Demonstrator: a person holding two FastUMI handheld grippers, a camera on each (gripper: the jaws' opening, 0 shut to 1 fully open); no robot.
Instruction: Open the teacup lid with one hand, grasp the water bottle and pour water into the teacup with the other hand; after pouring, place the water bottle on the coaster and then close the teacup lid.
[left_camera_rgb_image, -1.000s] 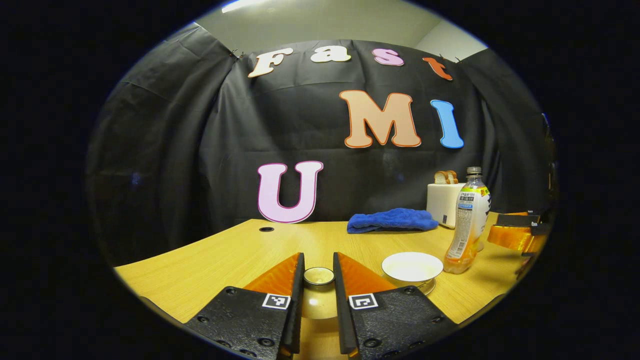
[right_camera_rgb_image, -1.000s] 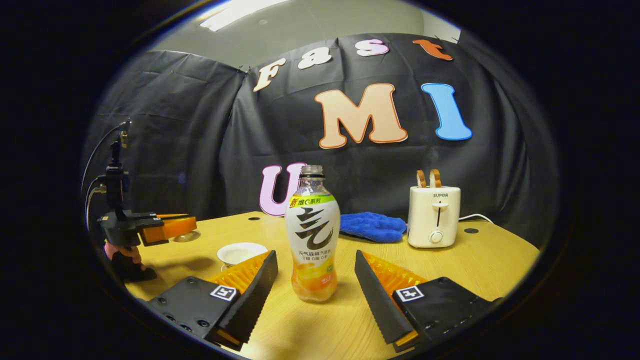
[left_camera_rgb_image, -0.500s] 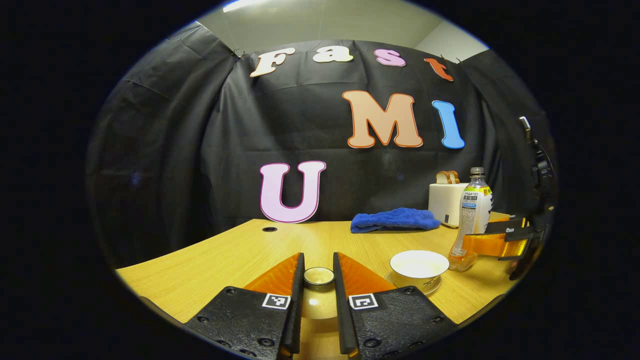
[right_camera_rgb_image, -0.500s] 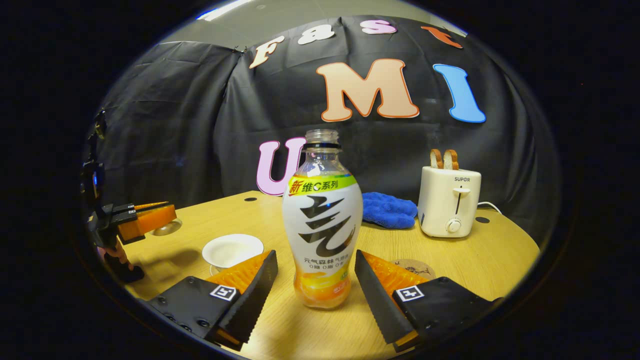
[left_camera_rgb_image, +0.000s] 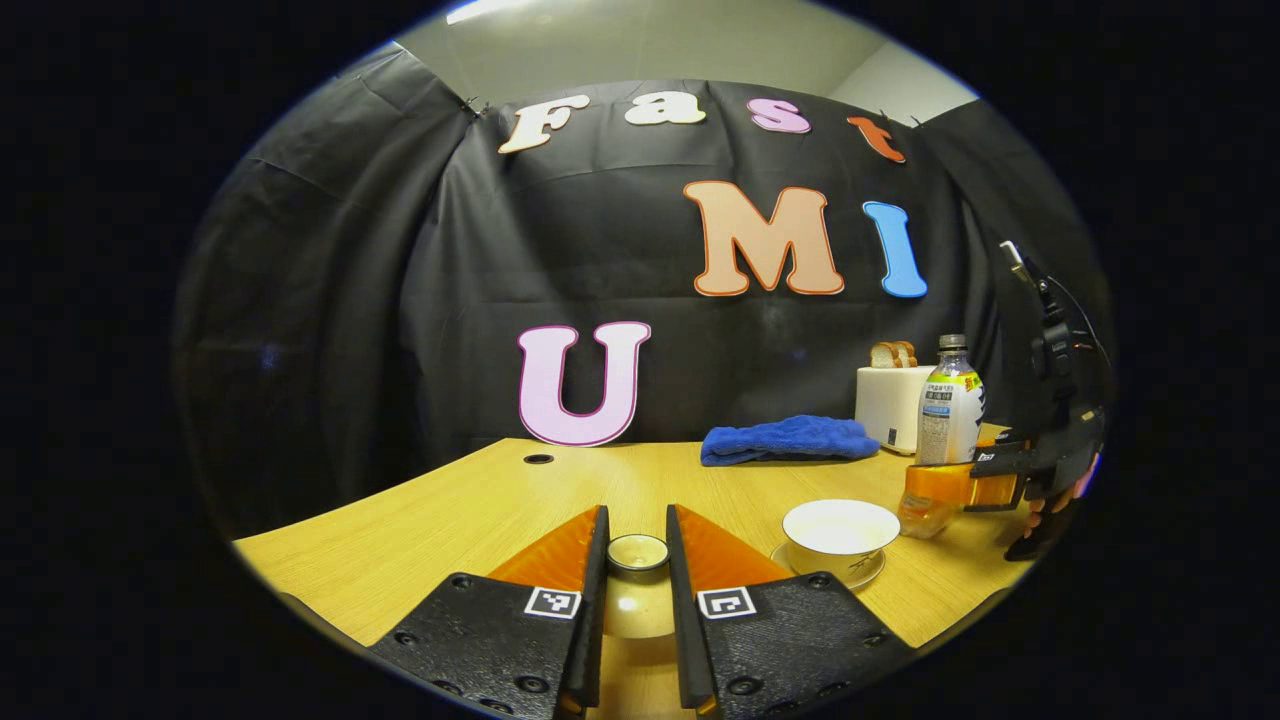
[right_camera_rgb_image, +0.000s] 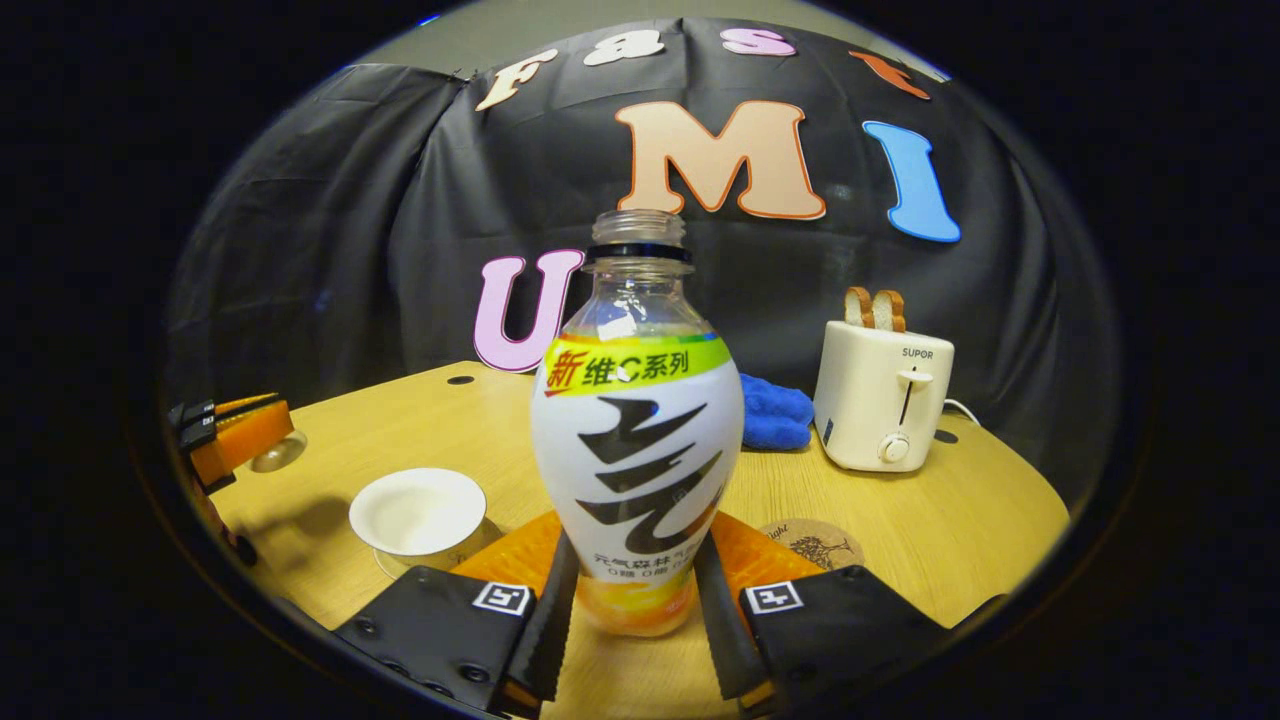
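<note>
My left gripper (left_camera_rgb_image: 636, 525) is shut on the knob of the teacup lid (left_camera_rgb_image: 637, 553) and holds it over the table. The open white teacup (left_camera_rgb_image: 840, 527) sits on its saucer to the right; in the right gripper view the teacup (right_camera_rgb_image: 418, 512) is at the left. A clear water bottle (right_camera_rgb_image: 635, 440) with no cap and orange drink at its bottom stands upright, and my right gripper (right_camera_rgb_image: 637, 550) is shut on its lower part. The cork coaster (right_camera_rgb_image: 812, 545) lies just right of the bottle. In the left gripper view the right gripper (left_camera_rgb_image: 950, 487) clasps the bottle (left_camera_rgb_image: 950, 410).
A white toaster (right_camera_rgb_image: 882, 395) with bread slices stands at the back right of the wooden table (right_camera_rgb_image: 980, 500). A blue cloth (right_camera_rgb_image: 775, 415) lies beside it. The left gripper (right_camera_rgb_image: 240, 430) with the lid hangs at the far left, a hand beneath it.
My right gripper moved forward around the bottle and its fingers went from open to shut on the bottle's lower part. The left gripper kept still with the lid.
</note>
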